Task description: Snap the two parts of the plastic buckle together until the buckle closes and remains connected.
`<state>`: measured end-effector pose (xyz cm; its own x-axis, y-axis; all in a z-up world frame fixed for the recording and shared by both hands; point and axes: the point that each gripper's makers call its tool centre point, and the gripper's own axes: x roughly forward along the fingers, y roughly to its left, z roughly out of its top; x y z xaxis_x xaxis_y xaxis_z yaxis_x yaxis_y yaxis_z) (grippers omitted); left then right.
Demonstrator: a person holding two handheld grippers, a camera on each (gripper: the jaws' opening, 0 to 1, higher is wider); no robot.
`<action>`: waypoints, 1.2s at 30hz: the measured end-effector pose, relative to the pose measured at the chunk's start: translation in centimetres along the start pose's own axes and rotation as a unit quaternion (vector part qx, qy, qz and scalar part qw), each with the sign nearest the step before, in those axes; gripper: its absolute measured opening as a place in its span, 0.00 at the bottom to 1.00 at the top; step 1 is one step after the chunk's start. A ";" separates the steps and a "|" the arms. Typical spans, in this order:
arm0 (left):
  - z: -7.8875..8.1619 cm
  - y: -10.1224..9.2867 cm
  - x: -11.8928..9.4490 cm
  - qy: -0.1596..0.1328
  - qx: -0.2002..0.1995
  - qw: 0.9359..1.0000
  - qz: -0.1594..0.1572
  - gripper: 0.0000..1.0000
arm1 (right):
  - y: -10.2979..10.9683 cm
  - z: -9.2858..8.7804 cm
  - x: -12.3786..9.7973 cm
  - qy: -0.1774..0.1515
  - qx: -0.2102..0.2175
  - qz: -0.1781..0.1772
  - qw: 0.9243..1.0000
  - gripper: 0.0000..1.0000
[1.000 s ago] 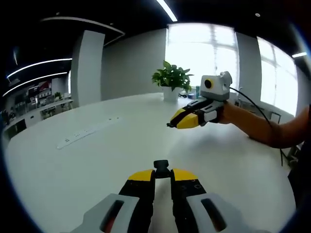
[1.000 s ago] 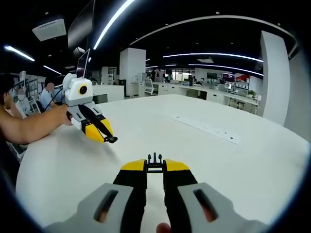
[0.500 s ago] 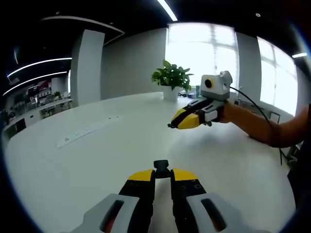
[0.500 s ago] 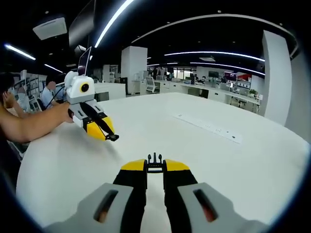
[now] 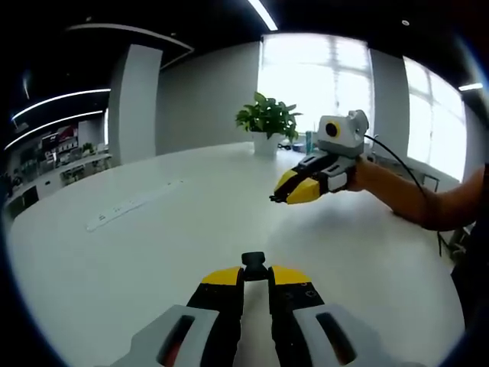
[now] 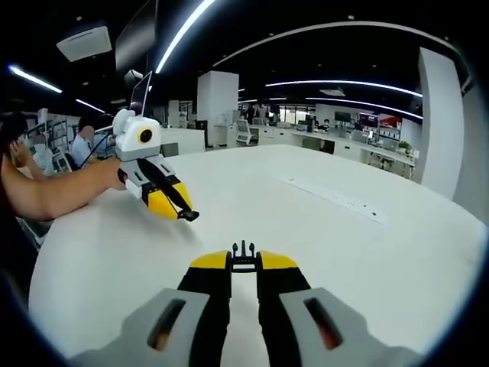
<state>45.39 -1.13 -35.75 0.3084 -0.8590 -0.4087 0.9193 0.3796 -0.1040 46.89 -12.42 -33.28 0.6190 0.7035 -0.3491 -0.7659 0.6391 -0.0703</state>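
both hand-held grippers were clamped on their own half of the buckle, held in the air over the white table point(image 5: 114, 260). left gripper point(image 5: 255, 275) had its yellow-tipped jaws drawn close together on the socket half point(image 5: 254, 263), a small black block that stuck out just past the tips. right gripper point(image 6: 244, 261) was pinched the same way on the pronged half point(image 6: 243, 250), whose thin black tines rose clear of the jaws. seen from the left gripper view, the right gripper came in from the right with a forearm point(image 5: 405, 200) behind it, well apart from the socket half and pointing roughly toward it.

the two halves looked like light, stiff moulded plastic, smooth enough to twist or slip in a narrow pinch. the tines were probably the weak part: springy sideways, likely to bend or jam if pushed in crooked. the hold on each piece seemed to sit on the rear body, which left the mating ends free, and that looked like the right place to grip. the halves would likely need to meet straight on, mouth to prongs, with a firm axial push, since a small part held by its tail could pivot under that load.

a plant point(image 5: 267, 121) stood far back on the table, and a long white strip point(image 6: 336, 202) lay flat on it.
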 end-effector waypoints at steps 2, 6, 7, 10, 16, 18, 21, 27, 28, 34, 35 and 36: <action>0.0 -0.1 0.1 0.001 0.002 1.000 -0.002 0.11 | 0.1 0.0 0.1 0.000 0.000 0.003 1.000 0.10; -0.9 -1.0 -0.3 0.011 0.006 1.000 -0.009 0.11 | 0.5 -0.1 0.2 0.005 -0.005 0.009 1.000 0.11; -1.2 -1.2 -0.5 0.014 0.007 1.000 -0.007 0.11 | 0.8 -0.1 0.3 0.006 -0.006 0.014 1.000 0.11; -1.3 -1.5 -0.9 0.015 0.011 1.000 -0.010 0.11 | 1.3 0.2 0.3 0.004 -0.011 0.023 1.000 0.11; -1.1 -1.6 -1.1 0.008 0.007 1.000 -0.014 0.11 | 1.8 -0.2 0.1 0.006 -0.009 0.027 1.000 0.11; -1.4 -1.6 -1.1 0.011 0.005 1.000 -0.017 0.11 | 2.1 -0.4 -0.1 0.007 -0.008 0.030 1.000 0.11; -1.4 -1.9 -1.2 0.011 0.005 1.000 -0.025 0.11 | 2.8 -0.3 -0.2 0.007 -0.012 0.034 0.999 0.11; -2.2 -2.9 -1.7 0.021 0.005 0.999 -0.042 0.11 | 3.7 -0.3 -0.5 0.007 -0.017 0.044 0.999 0.11; -2.5 -3.1 -1.9 0.025 0.009 0.999 -0.042 0.11 | 4.0 -0.4 -0.5 0.008 -0.020 0.046 0.999 0.11; -2.5 -3.6 -2.4 0.019 0.008 0.999 -0.048 0.11 | 4.7 -0.3 -0.4 0.009 -0.025 0.062 0.998 0.11; -2.5 -3.8 -2.5 0.019 0.010 0.999 -0.050 0.11 | 4.8 -0.3 -0.3 0.010 -0.026 0.066 0.997 0.11; -2.5 -3.9 -2.5 0.019 0.011 0.998 -0.052 0.11 | 5.0 -0.4 -0.3 0.011 -0.026 0.069 0.997 0.11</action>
<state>40.41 0.38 -36.62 0.2027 -0.8790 -0.4316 0.9510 0.2817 -0.1271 42.78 -9.58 -33.86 0.5038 0.7763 -0.3789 -0.8517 0.5197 -0.0676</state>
